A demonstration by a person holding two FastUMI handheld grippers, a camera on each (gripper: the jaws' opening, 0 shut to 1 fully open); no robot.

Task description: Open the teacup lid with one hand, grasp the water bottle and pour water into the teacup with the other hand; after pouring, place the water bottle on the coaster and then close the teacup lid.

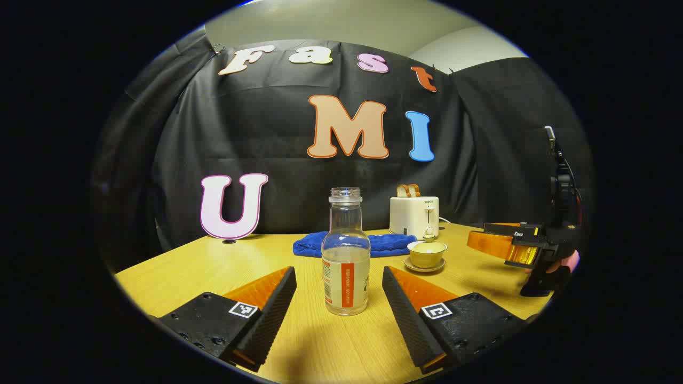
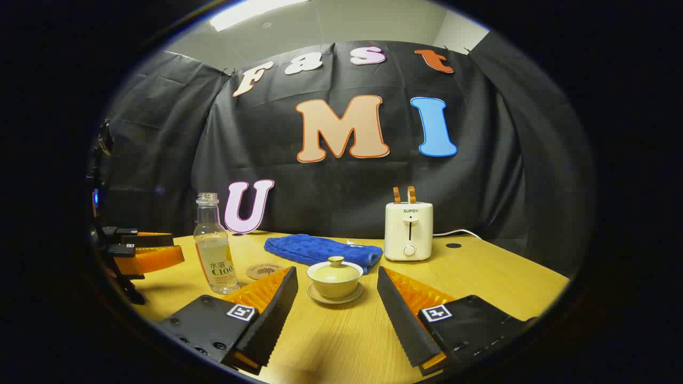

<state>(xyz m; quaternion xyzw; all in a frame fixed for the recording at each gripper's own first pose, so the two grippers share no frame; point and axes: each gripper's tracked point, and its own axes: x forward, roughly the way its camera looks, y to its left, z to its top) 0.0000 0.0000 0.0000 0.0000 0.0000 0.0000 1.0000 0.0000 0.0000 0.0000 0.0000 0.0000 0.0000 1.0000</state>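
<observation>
An uncapped clear water bottle (image 1: 346, 256) stands upright on the wooden table, about half full. My left gripper (image 1: 339, 298) is open, its fingers on either side of the bottle's base without touching it. The yellow teacup (image 2: 335, 280) rests on its saucer with the lid (image 2: 335, 268) on. My right gripper (image 2: 336, 298) is open, the cup just ahead between its fingertips. The bottle (image 2: 214, 250) also stands at the left in the right gripper view, with a round coaster (image 2: 264, 271) beside it. The teacup (image 1: 427, 252) appears right of the bottle in the left gripper view.
A folded blue towel (image 2: 320, 249) lies behind the cup. A white toaster (image 2: 408, 230) with toast stands at the back, its cord trailing right. The black cloth wall closes off the far table edge (image 1: 160, 256).
</observation>
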